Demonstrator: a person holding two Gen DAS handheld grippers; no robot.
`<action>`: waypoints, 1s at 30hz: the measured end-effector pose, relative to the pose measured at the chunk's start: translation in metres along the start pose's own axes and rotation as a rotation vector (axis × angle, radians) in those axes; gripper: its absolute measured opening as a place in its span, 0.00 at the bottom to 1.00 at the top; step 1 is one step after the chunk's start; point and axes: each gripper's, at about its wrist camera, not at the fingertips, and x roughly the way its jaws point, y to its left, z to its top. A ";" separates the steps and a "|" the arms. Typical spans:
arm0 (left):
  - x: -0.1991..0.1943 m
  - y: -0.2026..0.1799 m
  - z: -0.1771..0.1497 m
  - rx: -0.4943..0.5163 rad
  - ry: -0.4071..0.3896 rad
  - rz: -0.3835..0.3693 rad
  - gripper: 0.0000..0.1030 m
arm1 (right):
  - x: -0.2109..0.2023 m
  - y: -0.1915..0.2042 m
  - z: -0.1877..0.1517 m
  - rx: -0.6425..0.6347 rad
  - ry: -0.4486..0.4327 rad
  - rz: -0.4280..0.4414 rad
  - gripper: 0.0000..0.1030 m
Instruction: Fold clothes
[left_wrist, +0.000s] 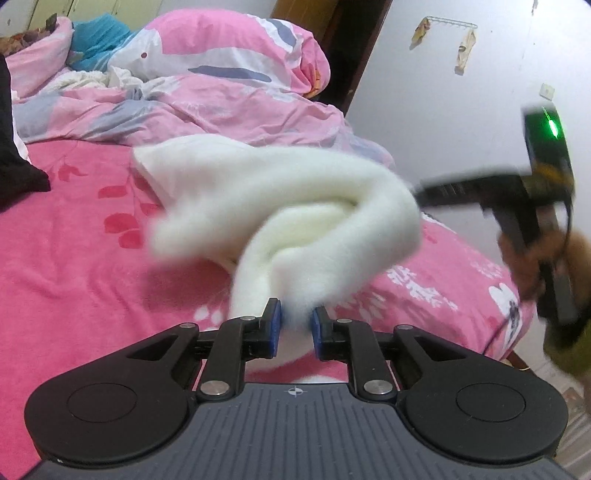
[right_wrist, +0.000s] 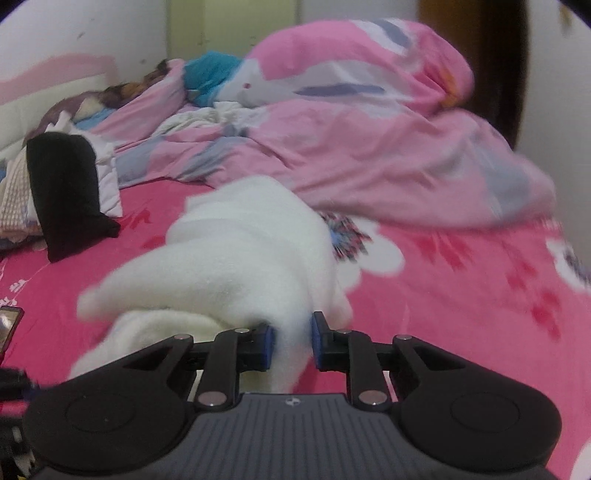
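Mid-fold on a pink bed (right_wrist: 461, 295): the left gripper (left_wrist: 295, 321) and the right gripper (right_wrist: 291, 328) each had their jaws clenched on a fluffy white garment (left_wrist: 258, 199), bunched and twisted between them at the bed's centre. No neat fold showed yet; a black garment (right_wrist: 66, 192) at nine o'clock apparently awaited its turn.

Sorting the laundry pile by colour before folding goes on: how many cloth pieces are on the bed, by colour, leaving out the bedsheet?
White: 1, the fleece held in both grippers, left and right
Black: 1, the garment at the left
Teal: 1, the cloth at the back
Pink patterned: 1, the duvet
Total: 4
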 end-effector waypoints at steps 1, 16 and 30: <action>0.000 0.000 0.001 -0.003 0.005 -0.004 0.16 | -0.003 -0.007 -0.008 0.023 0.005 0.001 0.16; 0.000 -0.008 0.002 0.034 0.046 0.069 0.21 | -0.038 -0.054 -0.062 0.114 -0.031 -0.041 0.11; 0.027 0.009 -0.006 -0.046 0.051 0.079 0.27 | 0.007 0.105 -0.024 -0.673 -0.147 0.058 0.90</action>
